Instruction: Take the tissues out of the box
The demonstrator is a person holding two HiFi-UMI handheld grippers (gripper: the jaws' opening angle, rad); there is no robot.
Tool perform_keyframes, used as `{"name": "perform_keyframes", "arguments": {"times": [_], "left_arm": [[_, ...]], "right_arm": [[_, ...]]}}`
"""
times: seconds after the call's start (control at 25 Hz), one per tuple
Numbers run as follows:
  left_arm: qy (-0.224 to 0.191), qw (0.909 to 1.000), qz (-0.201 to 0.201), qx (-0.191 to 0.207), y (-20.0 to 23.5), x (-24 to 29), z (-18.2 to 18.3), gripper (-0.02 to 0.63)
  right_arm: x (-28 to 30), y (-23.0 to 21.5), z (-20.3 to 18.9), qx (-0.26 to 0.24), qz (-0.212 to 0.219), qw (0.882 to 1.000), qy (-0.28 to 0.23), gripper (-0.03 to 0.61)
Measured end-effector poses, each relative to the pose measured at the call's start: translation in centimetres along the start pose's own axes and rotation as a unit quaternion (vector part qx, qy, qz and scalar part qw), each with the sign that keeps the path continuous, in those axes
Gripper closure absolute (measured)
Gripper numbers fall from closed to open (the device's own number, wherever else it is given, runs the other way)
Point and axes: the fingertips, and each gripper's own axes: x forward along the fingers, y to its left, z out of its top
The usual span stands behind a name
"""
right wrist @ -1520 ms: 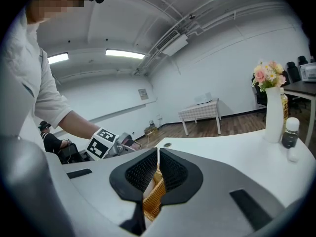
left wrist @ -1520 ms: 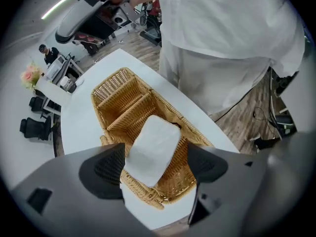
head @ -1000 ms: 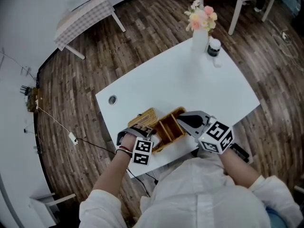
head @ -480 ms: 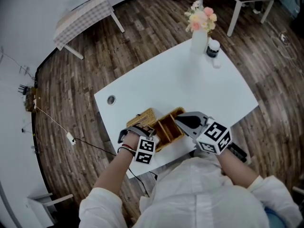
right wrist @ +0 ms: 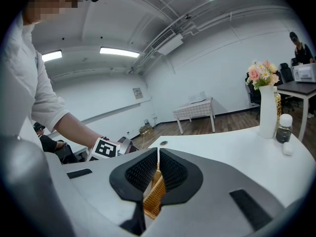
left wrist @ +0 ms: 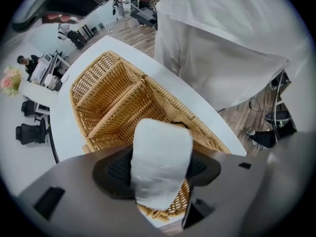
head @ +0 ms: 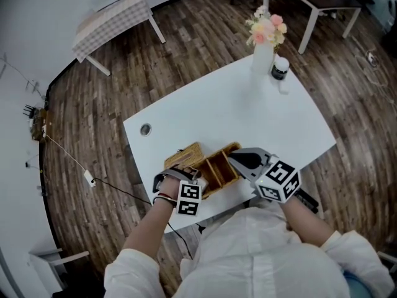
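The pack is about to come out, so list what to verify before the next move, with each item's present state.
1. Grip on the tissue pack by the left claw: ok; jaws closing, pads meet both its sides.
2. Hold of the right claw on the wicker basket wall: ok, clamped.
3. Pack clear of the basket: cannot tell; it overlaps the weave in the left gripper view.
4. Bare table to set it down: ok, beyond the basket.
5. Distance to the vase and bottle: ok, at the far edge.
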Motion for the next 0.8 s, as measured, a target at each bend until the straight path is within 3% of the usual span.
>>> {"name": "perform_keyframes", "arguments": {"times": [0.2,0.44,0.8], "left_arm": [[-0.005,0.9961,0.014,-0.087,0.2,0.0,-0.4,0.348],[-0.006,0.9813,0.049,-0.186,0.1,-0.3,-1.0,0.35],[-0.072,0.9374,0.122,-0.318,0.7,-4.1,-2.4,0.35]], "right_arm": [[0.5,0.2,0.0,-0.002,0.011,1.0,0.004,0.543],[1.4,0.8,0.2,-0.008,0.03,0.999,0.006,0.543],[2.5,1.6,0.5,-0.011,0.049,0.999,0.012,0.543]]}}
